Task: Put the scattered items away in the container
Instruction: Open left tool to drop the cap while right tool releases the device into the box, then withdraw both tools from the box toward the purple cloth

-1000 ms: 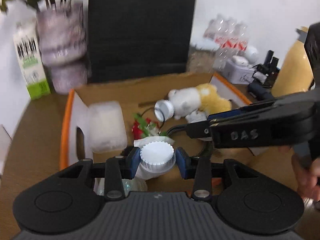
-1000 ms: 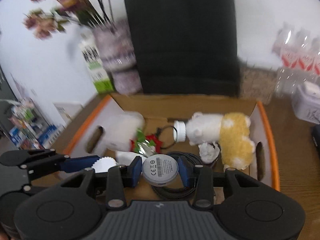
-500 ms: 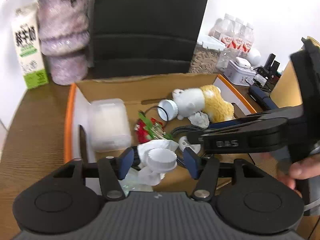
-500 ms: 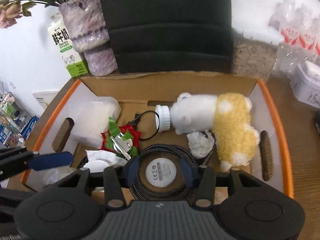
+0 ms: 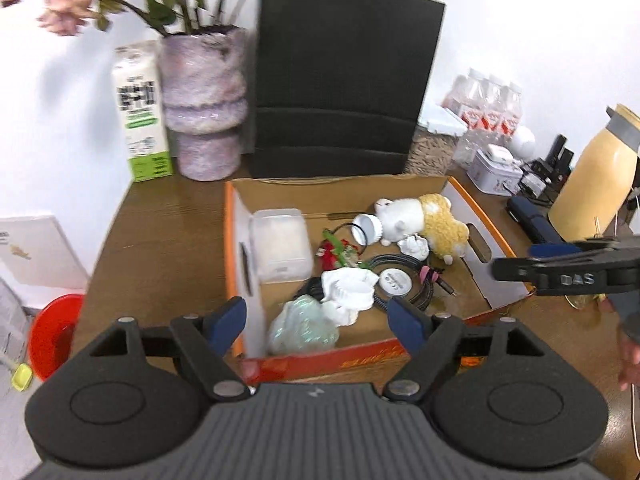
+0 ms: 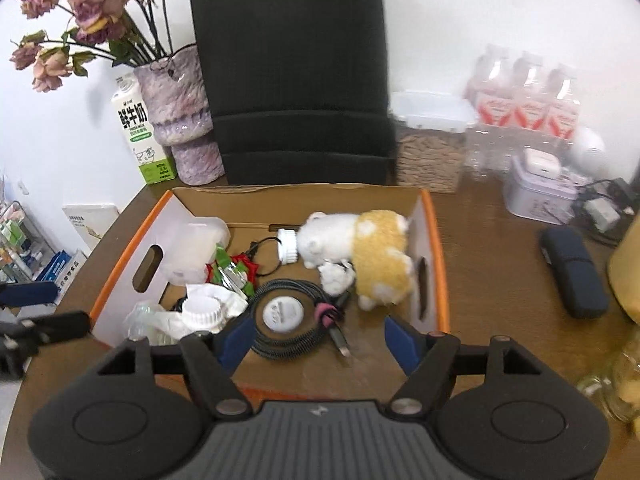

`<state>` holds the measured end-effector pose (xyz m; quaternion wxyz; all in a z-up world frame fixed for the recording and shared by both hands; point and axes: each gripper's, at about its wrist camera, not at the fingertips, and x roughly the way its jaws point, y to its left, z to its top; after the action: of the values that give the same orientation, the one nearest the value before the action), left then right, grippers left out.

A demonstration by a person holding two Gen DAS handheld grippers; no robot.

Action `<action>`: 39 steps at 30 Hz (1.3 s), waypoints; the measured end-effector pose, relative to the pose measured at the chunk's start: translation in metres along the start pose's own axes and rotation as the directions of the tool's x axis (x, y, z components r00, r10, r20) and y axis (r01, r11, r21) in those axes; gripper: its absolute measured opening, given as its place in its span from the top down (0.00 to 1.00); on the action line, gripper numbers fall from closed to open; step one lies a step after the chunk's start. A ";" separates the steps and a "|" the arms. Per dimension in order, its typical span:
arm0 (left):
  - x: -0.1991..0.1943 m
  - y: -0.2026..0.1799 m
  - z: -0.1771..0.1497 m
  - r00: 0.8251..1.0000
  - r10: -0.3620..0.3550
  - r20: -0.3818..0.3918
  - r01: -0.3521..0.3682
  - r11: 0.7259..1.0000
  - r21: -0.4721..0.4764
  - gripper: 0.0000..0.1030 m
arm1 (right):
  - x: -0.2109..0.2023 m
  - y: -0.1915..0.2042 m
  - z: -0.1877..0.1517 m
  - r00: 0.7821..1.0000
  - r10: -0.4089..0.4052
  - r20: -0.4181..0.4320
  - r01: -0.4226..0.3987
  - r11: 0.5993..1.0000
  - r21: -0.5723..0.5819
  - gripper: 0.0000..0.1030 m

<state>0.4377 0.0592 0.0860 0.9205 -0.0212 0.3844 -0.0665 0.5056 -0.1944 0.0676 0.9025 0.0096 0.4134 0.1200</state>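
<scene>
Left gripper [image 5: 316, 318] released white cap [image 5: 352, 289] into box [image 5: 496, 240]; right gripper [image 6: 316, 336] released round disc [image 6: 283, 313]; both now spread, withdrawn

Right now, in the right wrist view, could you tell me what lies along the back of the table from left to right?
Milk carton → purple vase → black paper bag → lidded clear container → water bottles.

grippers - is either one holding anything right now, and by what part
Nothing is held. The left gripper and right gripper are both open and empty above the cardboard box.
</scene>
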 end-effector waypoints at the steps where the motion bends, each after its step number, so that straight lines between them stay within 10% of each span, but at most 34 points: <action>1: -0.008 0.003 -0.001 1.000 0.004 0.005 -0.004 1.000 -0.013 0.21 | -0.007 -0.002 -0.003 1.000 -0.003 0.006 0.003 1.000 -0.002 0.30; 13: -0.078 0.011 -0.013 0.991 0.096 0.093 -0.088 0.992 -0.088 0.13 | -0.090 0.006 -0.026 0.995 -0.016 0.101 0.018 1.000 -0.014 0.25; 33: -0.159 -0.007 -0.203 0.910 0.191 0.367 -0.121 0.971 -0.206 0.00 | -0.170 0.058 -0.210 0.933 0.083 0.349 -0.055 0.994 -0.090 0.13; 39: -0.140 -0.011 -0.263 0.972 0.127 0.199 -0.085 0.975 -0.208 0.00 | -0.171 0.066 -0.273 0.951 0.016 0.309 0.022 0.993 -0.118 0.13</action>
<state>0.1518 0.0709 0.0007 0.9516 -0.0989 0.2899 0.0241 0.1793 -0.1913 0.0228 0.9553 -0.0264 0.2589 0.1402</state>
